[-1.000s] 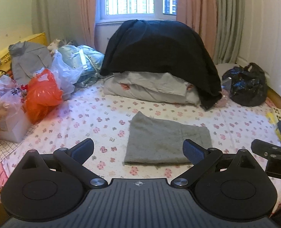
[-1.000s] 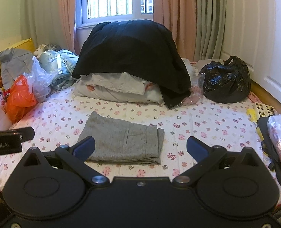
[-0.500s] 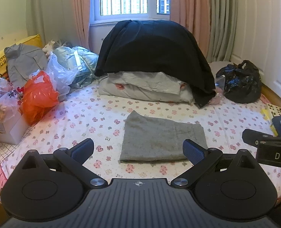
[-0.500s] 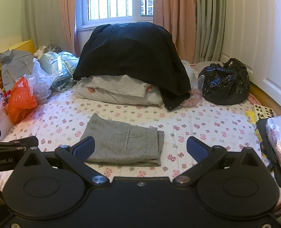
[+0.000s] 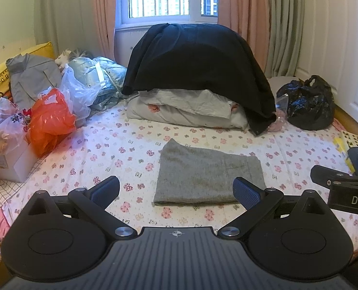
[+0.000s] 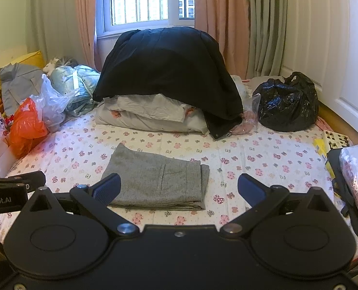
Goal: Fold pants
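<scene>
The grey pants (image 5: pixel 209 176) lie folded into a flat rectangle on the flowered bedsheet (image 5: pixel 120 149), near the bed's front edge. In the right wrist view the same grey pants (image 6: pixel 157 181) show stacked layers at their right edge. My left gripper (image 5: pixel 176 189) hangs open above and short of the pants, holding nothing. My right gripper (image 6: pixel 179 187) is likewise open and empty, pulled back from the pants. Each gripper's body shows at the side of the other's view.
A black coat (image 5: pixel 198 58) drapes over folded bedding (image 5: pixel 186 111) at the back. Orange and clear plastic bags (image 5: pixel 50 116) and a white box (image 5: pixel 14 164) crowd the left edge. A black rubbish bag (image 6: pixel 287 101) sits at the back right, a packet (image 6: pixel 357 183) at the right edge.
Both grippers have drawn back and risen slightly from the bed, so the folded pants look smaller and farther off. The pants have not moved.
</scene>
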### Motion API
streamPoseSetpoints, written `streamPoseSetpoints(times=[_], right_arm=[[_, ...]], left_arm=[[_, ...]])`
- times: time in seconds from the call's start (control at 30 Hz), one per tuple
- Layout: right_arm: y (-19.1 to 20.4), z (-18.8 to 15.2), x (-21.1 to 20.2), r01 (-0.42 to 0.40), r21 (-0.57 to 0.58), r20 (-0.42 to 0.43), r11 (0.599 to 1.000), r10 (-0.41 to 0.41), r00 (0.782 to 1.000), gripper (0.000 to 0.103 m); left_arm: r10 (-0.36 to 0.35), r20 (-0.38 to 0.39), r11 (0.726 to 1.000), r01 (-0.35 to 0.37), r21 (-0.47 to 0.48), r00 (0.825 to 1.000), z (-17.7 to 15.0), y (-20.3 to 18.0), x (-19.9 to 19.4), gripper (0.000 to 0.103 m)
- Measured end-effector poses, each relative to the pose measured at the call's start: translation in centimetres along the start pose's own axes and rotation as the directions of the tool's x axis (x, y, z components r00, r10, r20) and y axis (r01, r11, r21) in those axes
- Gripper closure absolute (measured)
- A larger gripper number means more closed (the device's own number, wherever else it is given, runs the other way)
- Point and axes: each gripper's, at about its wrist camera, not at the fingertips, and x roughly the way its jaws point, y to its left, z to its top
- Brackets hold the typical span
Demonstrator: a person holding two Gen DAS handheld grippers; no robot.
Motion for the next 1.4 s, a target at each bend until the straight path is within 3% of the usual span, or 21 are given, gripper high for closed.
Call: streamPoseSetpoints(times=[1.4], right_arm=[[-0.17, -0.02, -0.02, -0.004, 0.0, 0.002, 1.0, 0.004, 1.0, 0.001]], left_arm=[[0.012, 0.021, 1.0, -0.012, -0.003, 1.0, 0.12, 0.35, -0.31, 0.002]])
